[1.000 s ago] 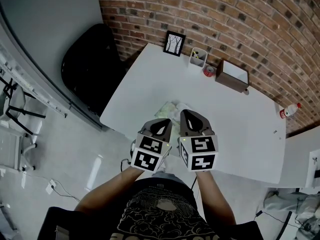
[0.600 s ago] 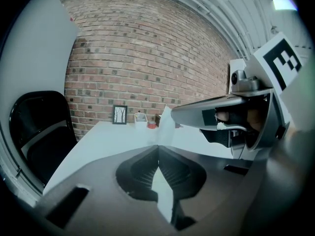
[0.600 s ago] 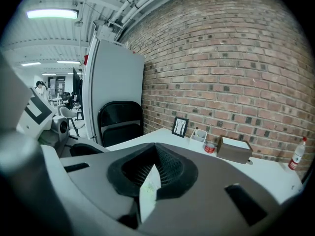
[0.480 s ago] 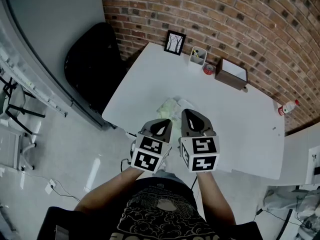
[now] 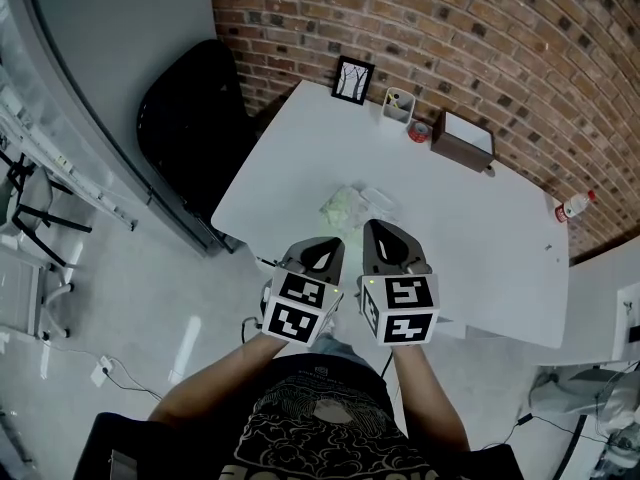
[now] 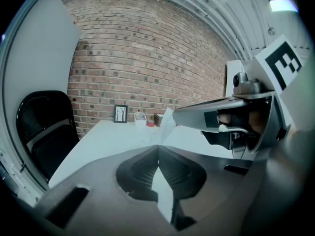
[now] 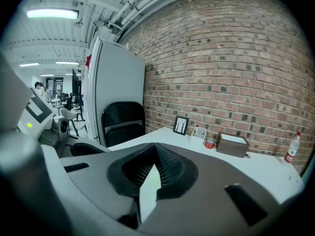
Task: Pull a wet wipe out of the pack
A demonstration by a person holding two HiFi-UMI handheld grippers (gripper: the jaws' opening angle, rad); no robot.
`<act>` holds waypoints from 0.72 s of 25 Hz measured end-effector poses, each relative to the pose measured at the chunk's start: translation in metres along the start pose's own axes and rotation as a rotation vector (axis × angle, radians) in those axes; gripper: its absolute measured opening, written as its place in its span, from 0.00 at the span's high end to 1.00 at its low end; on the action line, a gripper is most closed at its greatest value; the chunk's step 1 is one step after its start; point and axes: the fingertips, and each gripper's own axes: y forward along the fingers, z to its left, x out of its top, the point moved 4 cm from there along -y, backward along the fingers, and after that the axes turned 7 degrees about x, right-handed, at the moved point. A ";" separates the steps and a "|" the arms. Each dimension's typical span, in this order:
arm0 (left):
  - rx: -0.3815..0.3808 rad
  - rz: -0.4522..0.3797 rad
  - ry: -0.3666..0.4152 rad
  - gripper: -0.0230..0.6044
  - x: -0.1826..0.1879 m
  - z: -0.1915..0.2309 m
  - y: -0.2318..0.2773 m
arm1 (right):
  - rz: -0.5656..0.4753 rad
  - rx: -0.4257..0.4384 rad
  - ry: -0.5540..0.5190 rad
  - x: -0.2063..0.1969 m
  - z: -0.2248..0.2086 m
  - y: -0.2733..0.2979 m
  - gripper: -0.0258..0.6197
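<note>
The pale green wet wipe pack (image 5: 345, 206) lies on the white table (image 5: 480, 238), a white wipe (image 5: 372, 200) standing up from it. In the left gripper view that wipe (image 6: 168, 124) rises just beyond the jaw tips. My left gripper (image 5: 329, 241) and right gripper (image 5: 373, 225) hover side by side over the table's near edge, a short way before the pack and not touching it. Both are shut with nothing between the jaws, as the left gripper (image 6: 158, 146) and right gripper (image 7: 155, 145) show in their own views. The right gripper view does not show the pack.
Along the brick wall at the table's far edge stand a framed picture (image 5: 352, 79), a white pen cup (image 5: 397, 106), a red tape roll (image 5: 417, 133) and a brown box (image 5: 465, 144). A bottle (image 5: 573, 206) stands at the far right. A black chair (image 5: 190, 128) is at the left.
The table and pack have slid away from me in the head view, so a gap has opened between the gripper tips and the pack. Both grippers stay shut, side by side.
</note>
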 end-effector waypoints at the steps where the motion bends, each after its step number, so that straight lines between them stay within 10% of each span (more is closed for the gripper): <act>1: 0.003 -0.001 -0.002 0.94 -0.001 0.001 -0.002 | 0.000 -0.001 0.000 -0.001 0.002 -0.002 0.94; 18: 0.011 -0.034 0.002 0.94 -0.007 -0.008 -0.036 | -0.011 -0.015 0.020 -0.017 0.026 -0.033 0.94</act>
